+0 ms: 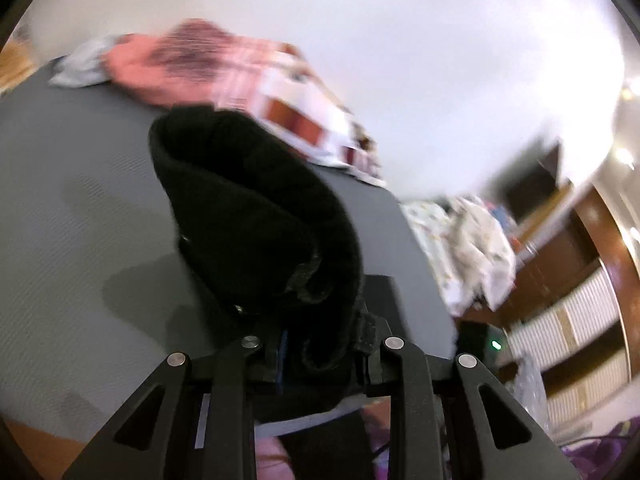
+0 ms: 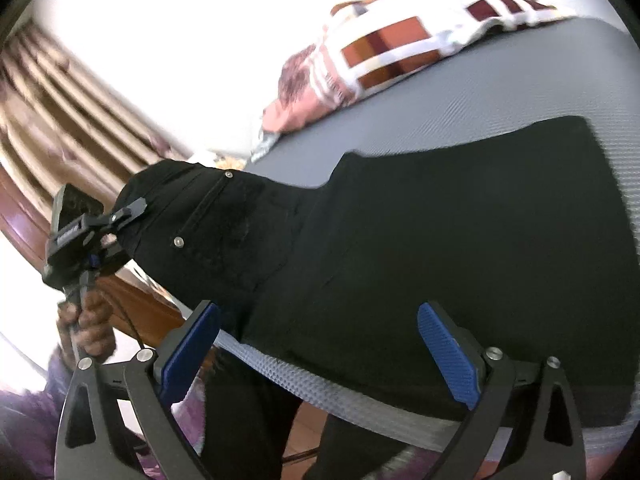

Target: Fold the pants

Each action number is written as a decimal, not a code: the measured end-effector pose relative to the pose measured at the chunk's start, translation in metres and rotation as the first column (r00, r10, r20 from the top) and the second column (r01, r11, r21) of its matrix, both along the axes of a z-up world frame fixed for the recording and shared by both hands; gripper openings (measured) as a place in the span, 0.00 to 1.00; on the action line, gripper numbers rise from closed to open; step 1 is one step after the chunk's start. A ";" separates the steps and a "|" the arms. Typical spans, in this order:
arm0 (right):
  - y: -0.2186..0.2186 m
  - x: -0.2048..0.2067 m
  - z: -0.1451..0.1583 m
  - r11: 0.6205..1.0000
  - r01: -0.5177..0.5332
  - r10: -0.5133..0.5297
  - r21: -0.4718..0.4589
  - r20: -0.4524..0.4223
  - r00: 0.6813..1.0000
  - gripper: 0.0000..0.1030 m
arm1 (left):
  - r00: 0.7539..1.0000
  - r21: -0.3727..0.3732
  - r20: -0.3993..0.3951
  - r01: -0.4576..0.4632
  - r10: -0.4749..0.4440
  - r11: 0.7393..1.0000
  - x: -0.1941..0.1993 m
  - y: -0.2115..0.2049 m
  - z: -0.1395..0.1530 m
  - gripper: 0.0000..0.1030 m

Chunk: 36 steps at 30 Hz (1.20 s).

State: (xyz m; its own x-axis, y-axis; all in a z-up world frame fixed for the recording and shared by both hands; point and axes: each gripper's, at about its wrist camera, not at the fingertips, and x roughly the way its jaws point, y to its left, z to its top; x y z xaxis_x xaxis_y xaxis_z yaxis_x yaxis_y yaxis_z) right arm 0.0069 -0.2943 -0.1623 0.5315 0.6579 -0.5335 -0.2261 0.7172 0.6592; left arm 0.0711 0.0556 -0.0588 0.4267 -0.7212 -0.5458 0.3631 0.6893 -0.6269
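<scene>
1. The left gripper (image 1: pixel 320 356) is clenched on a bunched corner of the one pair of black pants (image 2: pixel 420 248), lifted at nine o'clock in the right wrist view.
2. The right gripper (image 2: pixel 320 354) is released, its two blue pads (image 2: pixel 450 354) apart over the pants' near edge.
3. The pants lie on one grey mat (image 2: pixel 520 76); one checked cloth (image 2: pixel 400 44) sits at twelve o'clock.

Two wrist cameras, close over the grey worktop (image 2: pixel 520 92)

Each looks down along its gripper; both share the black pants (image 1: pixel 256 216) and checked cloth (image 2: pixel 400 40).
</scene>
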 end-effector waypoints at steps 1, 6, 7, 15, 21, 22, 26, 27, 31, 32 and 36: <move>-0.013 0.000 0.001 0.999 0.012 -0.012 0.036 -0.006 1.000 0.96 | 0.999 0.001 0.011 0.040 -0.040 0.999 0.000 -0.020 0.005 0.25; -0.101 -0.003 -0.003 0.945 0.131 -0.113 0.301 -0.076 0.991 0.96 | 0.978 0.006 0.018 0.206 -0.206 0.979 0.007 -0.118 0.004 0.25; -0.111 -0.004 -0.004 0.932 0.149 -0.126 0.332 -0.088 0.988 0.96 | 0.971 0.007 0.010 0.238 -0.238 0.971 0.009 -0.139 -0.001 0.25; -0.178 -0.025 -0.033 0.813 0.292 -0.229 0.504 -0.185 0.956 0.96 | 0.908 0.106 -0.088 0.417 -0.409 0.903 -0.001 -0.255 -0.065 0.25; -0.195 -0.028 -0.041 0.761 0.329 -0.260 0.558 -0.202 0.944 0.96 | 0.871 0.256 -0.051 0.484 -0.488 0.837 -0.025 -0.287 -0.084 0.34; -0.199 -0.028 -0.042 0.758 0.332 -0.263 0.561 -0.202 0.943 0.96 | 0.868 0.263 -0.056 0.490 -0.494 0.831 -0.026 -0.291 -0.085 0.40; -0.206 -0.033 -0.045 0.748 0.338 -0.268 0.572 -0.206 0.941 0.96 | 0.834 0.296 -0.071 0.542 -0.547 0.787 -0.036 -0.320 -0.084 0.58; -0.207 -0.034 -0.046 0.744 0.341 -0.269 0.574 -0.210 0.940 0.96 | 0.826 0.292 -0.069 0.553 -0.559 0.780 -0.039 -0.324 -0.079 0.59; -0.220 -0.044 -0.039 0.741 0.357 -0.298 0.569 -0.198 0.934 0.96 | 0.836 0.290 0.039 0.514 -0.547 0.807 -0.045 -0.316 -0.039 0.75; -0.223 -0.046 -0.037 0.739 0.358 -0.306 0.570 -0.190 0.933 0.96 | 0.855 0.307 0.085 0.466 -0.511 0.830 -0.045 -0.307 -0.029 0.81; -0.225 -0.052 -0.005 0.770 0.282 -0.275 0.572 -0.101 0.956 0.95 | 0.913 0.310 0.181 0.298 -0.364 0.903 -0.036 -0.250 -0.011 0.87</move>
State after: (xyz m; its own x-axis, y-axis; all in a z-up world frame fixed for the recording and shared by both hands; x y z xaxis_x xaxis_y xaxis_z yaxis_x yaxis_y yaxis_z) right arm -0.0453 -0.5196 -0.1677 0.7358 0.6679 -0.1119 -0.0662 0.2353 0.9697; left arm 0.0351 -0.1940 -0.0695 0.3255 -0.6812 -0.6558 0.7108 0.6337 -0.3053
